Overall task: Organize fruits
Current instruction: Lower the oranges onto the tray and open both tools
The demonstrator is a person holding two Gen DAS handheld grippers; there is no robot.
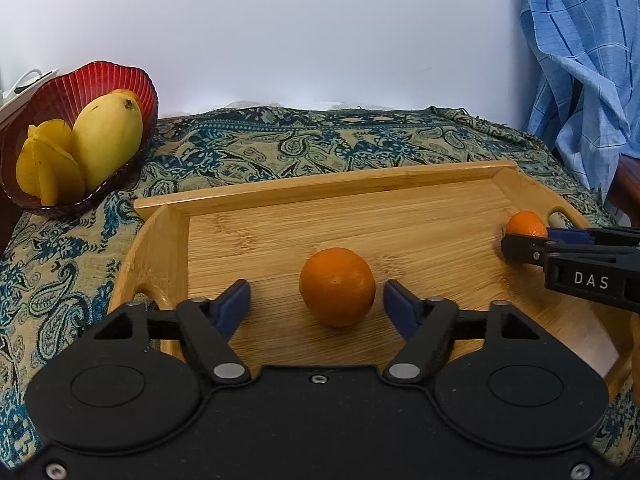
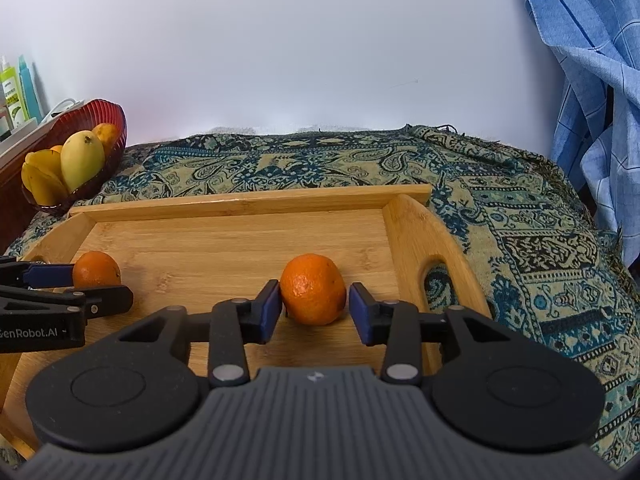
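Observation:
Two oranges lie on a wooden tray (image 1: 280, 196) (image 2: 224, 204). One orange (image 1: 337, 286) (image 2: 96, 269) sits between the open fingers of my left gripper (image 1: 316, 304) (image 2: 100, 280), with gaps on both sides. The other orange (image 2: 313, 289) (image 1: 526, 224) sits between the fingers of my right gripper (image 2: 314, 314) (image 1: 520, 242); the left pad (image 2: 272, 312) is at or near its skin, the right pad (image 2: 362, 314) stands a little off. A red glass bowl (image 1: 92, 80) (image 2: 108, 114) at far left holds a mango (image 1: 106, 140) (image 2: 82, 158) and other yellow fruit.
The tray rests on a paisley cloth (image 1: 280, 140) (image 2: 540, 240) over the table. A blue checked cloth (image 1: 580, 60) (image 2: 592, 60) hangs at the right. Bottles (image 2: 16, 92) stand on a shelf far left. A white wall is behind.

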